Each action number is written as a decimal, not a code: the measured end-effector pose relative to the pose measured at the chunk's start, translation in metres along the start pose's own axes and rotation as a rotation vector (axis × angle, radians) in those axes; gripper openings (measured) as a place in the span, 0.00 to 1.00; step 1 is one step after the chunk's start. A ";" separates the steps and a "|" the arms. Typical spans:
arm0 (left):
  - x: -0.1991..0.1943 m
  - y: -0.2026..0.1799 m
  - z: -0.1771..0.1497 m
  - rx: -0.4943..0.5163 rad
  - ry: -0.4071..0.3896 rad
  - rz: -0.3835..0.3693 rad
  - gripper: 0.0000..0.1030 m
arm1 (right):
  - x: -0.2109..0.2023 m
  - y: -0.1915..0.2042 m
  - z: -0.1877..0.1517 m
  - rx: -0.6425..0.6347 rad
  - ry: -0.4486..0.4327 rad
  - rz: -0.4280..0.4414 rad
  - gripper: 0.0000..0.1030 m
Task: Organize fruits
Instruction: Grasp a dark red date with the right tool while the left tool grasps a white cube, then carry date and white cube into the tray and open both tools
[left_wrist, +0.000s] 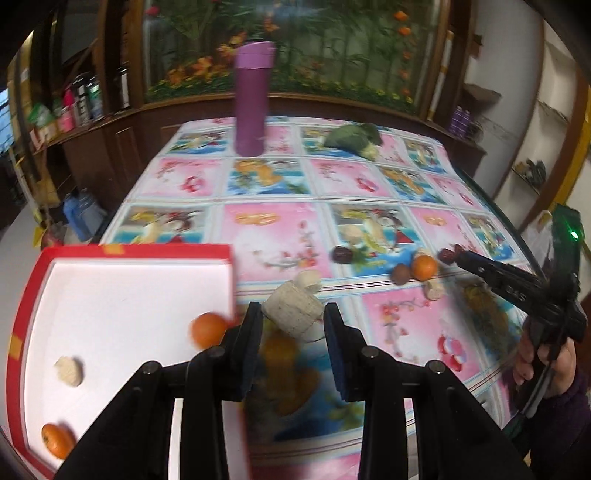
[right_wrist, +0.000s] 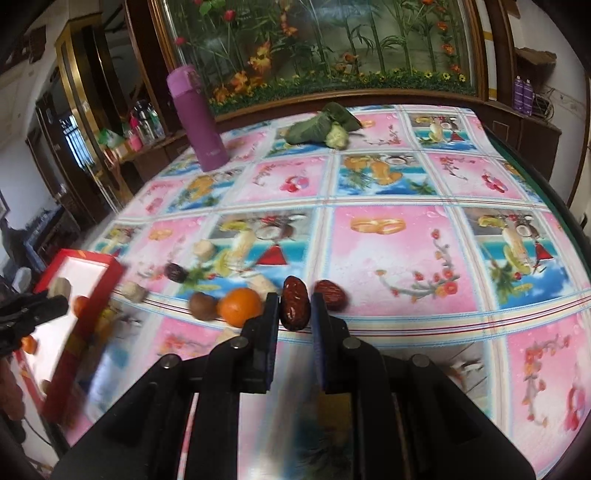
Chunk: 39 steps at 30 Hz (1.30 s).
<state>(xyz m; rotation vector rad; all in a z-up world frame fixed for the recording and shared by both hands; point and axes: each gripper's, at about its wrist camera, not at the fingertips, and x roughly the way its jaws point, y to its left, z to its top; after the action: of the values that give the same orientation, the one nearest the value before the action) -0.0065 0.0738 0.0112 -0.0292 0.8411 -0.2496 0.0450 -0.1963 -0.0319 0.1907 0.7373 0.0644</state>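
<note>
Two grips: both hands loaded w/ one item each, prob for a single trip to the box.
Left gripper (left_wrist: 291, 314): fingers narrowed onto pale cork-like chunk (left_wrist: 293, 312), held up off the counter (left_wrist: 388, 206), just beside red box (left_wrist: 122, 252) right wall.
Right gripper (right_wrist: 294, 308): fingers clamped tight on a red date (right_wrist: 293, 304); 2nd date (right_wrist: 332, 293) touching right finger, on counter.
Box: counter's near-left corner; holds 2 oranges + a pale piece.
Left to sort: orange (right_wrist: 240, 306), brown nut-like fruit (right_wrist: 202, 305), dark date (right_wrist: 175, 272), pale bits, mid counter nr front edge.
</note>
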 end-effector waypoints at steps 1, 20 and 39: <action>-0.002 0.007 -0.002 -0.015 -0.003 0.008 0.32 | -0.001 0.007 -0.001 -0.003 -0.007 0.013 0.18; -0.055 0.146 -0.042 -0.241 -0.053 0.225 0.32 | 0.016 0.231 -0.030 -0.292 0.112 0.367 0.18; -0.060 0.193 -0.087 -0.291 0.007 0.288 0.32 | 0.059 0.309 -0.068 -0.393 0.274 0.370 0.19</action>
<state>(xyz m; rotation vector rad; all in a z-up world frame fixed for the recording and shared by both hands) -0.0688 0.2812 -0.0266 -0.1775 0.8722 0.1450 0.0452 0.1244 -0.0599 -0.0620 0.9383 0.5925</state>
